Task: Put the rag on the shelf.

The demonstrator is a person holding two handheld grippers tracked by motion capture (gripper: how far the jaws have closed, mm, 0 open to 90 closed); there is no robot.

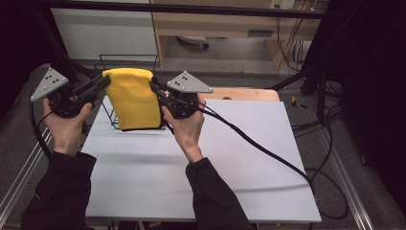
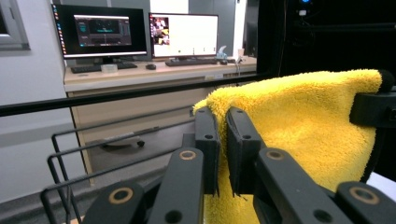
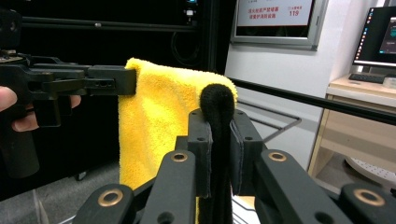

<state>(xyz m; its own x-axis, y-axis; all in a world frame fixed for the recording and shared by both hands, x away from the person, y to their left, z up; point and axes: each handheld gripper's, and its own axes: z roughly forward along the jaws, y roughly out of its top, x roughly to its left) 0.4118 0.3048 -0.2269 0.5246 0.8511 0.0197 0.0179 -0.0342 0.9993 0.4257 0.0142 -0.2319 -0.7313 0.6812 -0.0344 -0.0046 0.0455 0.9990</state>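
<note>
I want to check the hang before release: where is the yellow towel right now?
In the high view the yellow towel hangs at the table's far left, pinched between the left gripper and right gripper, at the black wire rack.

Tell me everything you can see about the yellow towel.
The yellow towel is thick, fluffy microfibre-like cloth with a black edge trim. It hangs folded over, held up above the black wire rack at the white table's far left. The left gripper pinches its left top corner, the right gripper its right top corner at the trim.
</note>
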